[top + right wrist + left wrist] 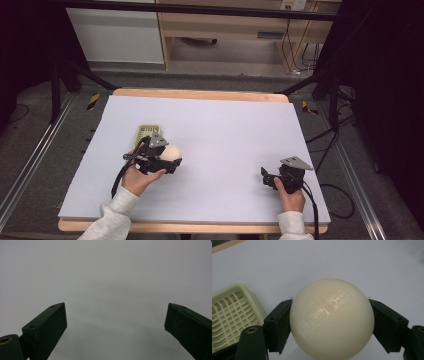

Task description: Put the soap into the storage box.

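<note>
Left gripper view: my left claw [332, 322] is clamped on a cream ball [332, 318], one pad on each flank, roughly at the widest line. Smooth, glossy, faint scuff streaks on top. My read: hard and stiff, likely light to moderate in weight, and slippery. A round shiny surface against flat pads gives two small contact patches, so it could squirt out forward if the grip drifts off the equator. Best hold is where it is now, dead centre across the diameter; no edge or handle to use.

High view puts the ball [172, 152] left of centre in the frame, in the left claw [171, 161], just off or barely above the worktop [225, 130]; I can't tell whether it touches. A pale green slatted tray [147, 132] lies just behind it, toward upper left; in the left gripper view it [234, 310] sits at lower left, close to the left pad. That's the one thing to clip on a swing that way.

Right claw [268, 178] is at lower right of the high view, jaws spread wide with nothing between them, hovering over bare worktop [105, 277].

Room: big open stretch across the middle and right of the sheet. Near and right edges are close to the right hand [292, 196]; if the ball rolls loose, nothing stops it before an edge.
</note>
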Tool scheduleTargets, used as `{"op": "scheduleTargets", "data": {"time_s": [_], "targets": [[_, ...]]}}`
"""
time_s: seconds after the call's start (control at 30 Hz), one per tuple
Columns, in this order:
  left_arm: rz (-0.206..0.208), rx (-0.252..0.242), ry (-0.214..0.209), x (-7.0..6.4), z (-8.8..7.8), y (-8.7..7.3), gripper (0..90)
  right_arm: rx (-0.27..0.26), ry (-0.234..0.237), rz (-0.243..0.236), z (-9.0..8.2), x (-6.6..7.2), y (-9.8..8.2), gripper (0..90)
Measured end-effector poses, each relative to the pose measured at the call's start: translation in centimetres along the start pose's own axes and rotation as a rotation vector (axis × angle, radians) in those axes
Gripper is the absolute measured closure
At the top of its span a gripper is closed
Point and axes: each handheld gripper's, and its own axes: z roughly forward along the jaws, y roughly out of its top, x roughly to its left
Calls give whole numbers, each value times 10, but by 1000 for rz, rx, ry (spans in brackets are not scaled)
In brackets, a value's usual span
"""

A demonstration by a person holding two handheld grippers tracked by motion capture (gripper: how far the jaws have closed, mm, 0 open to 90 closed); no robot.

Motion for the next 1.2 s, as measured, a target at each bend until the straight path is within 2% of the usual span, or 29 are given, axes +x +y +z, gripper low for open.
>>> {"op": "scheduleTargets", "data": {"time_s": [0.57, 1.0, 1.2], "targets": [[-59, -8, 59, 32, -7, 0, 238, 3, 2, 0, 0, 0, 0, 46], [-106, -16, 93, 50, -7, -3, 237, 4, 2, 0, 0, 0, 0, 46], [-114, -15, 104, 57, -6, -4, 238, 0, -1, -2, 0, 0, 0, 46]]}}
